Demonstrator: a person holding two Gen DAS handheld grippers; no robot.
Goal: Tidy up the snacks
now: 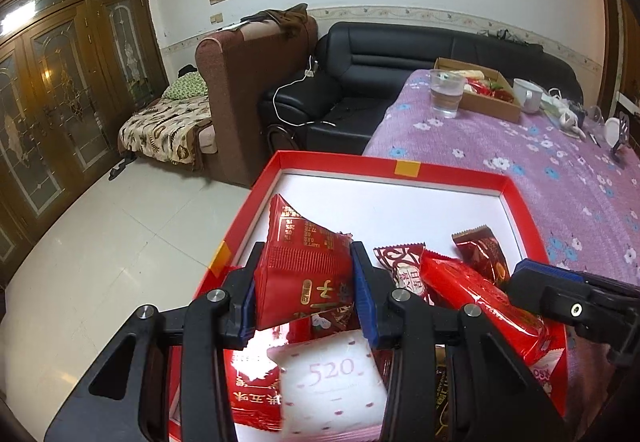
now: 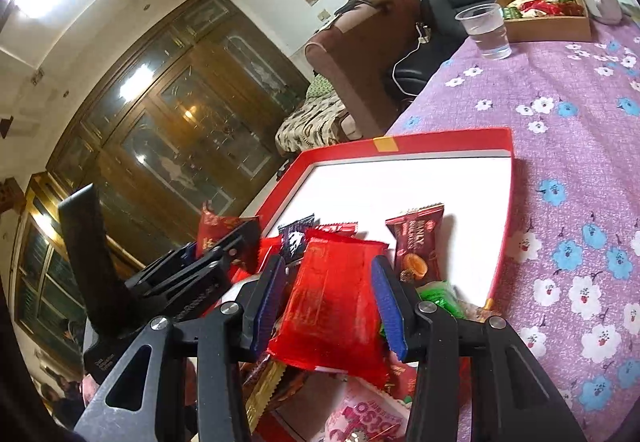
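A red tray (image 1: 520, 202) with a white floor sits at the left edge of the table and holds several wrapped snacks. My left gripper (image 1: 306, 254) is shut on a red snack packet (image 1: 304, 266) and holds it just above the pile. My right gripper (image 2: 328, 262) is shut on a longer glossy red packet (image 2: 332, 306), also over the tray (image 2: 460, 140). In the left wrist view the right gripper (image 1: 560, 294) enters from the right with its red packet (image 1: 480, 298). The left gripper (image 2: 208, 266) shows at the left of the right wrist view.
In the tray lie a brown packet (image 2: 420, 242), a white "520" packet (image 1: 332, 382), a green one (image 2: 440, 294) and a pink one (image 2: 360, 418). On the purple floral cloth (image 2: 560, 122) farther back stand a water cup (image 2: 486, 30), a cardboard snack box (image 2: 548, 28) and a white mug (image 2: 600, 2).
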